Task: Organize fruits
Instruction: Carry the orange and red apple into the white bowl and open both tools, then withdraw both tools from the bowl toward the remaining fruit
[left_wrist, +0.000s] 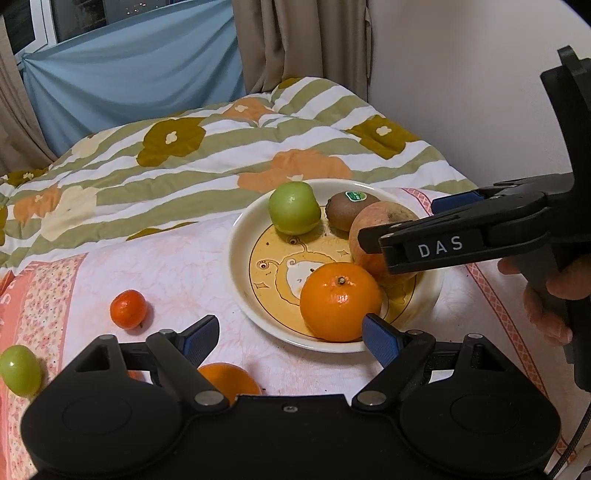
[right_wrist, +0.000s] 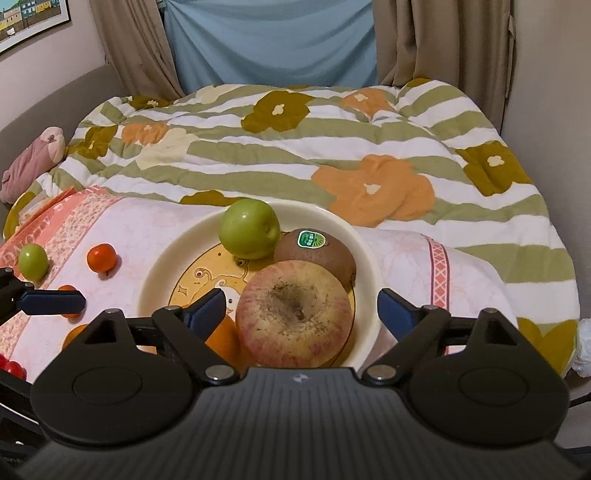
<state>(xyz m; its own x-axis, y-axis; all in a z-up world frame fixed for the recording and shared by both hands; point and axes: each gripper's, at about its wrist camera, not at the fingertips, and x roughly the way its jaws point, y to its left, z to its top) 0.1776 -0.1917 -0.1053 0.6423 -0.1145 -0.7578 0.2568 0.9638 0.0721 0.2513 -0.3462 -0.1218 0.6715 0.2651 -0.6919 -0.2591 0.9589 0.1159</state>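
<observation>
A: Start at your far left. What lies on the pink cloth (left_wrist: 177, 266) over the bed?

B: A small green fruit (left_wrist: 19, 369) sits at the edge, and further in a small mandarin (left_wrist: 128, 308). Both rest on the cloth, well apart from the plate (left_wrist: 240, 273). Another orange fruit (left_wrist: 229, 376) lies just under your left gripper (left_wrist: 291, 332).

A: And how does that gripper stand?

B: Its jaws are wide and hold nothing. The right blue pad sits just beside the big orange (left_wrist: 340, 301), but I cannot tell whether it touches.

A: What does the plate carry?

B: Four fruits. The big orange is at the near rim, a green apple (left_wrist: 294, 207) at the far left side, a kiwi (left_wrist: 349, 210) with a green sticker beside it, and the red apple (left_wrist: 373, 236) to the right of the orange.

A: Your right gripper (right_wrist: 301, 306)?

B: Its jaws are spread as wide as they go, one finger either side of the red apple with a gap on both sides, so the pads press on nothing. The apple rests in the plate, near the kiwi. Your hand (left_wrist: 550, 295) is on the gripper's handle at the far right.
</observation>
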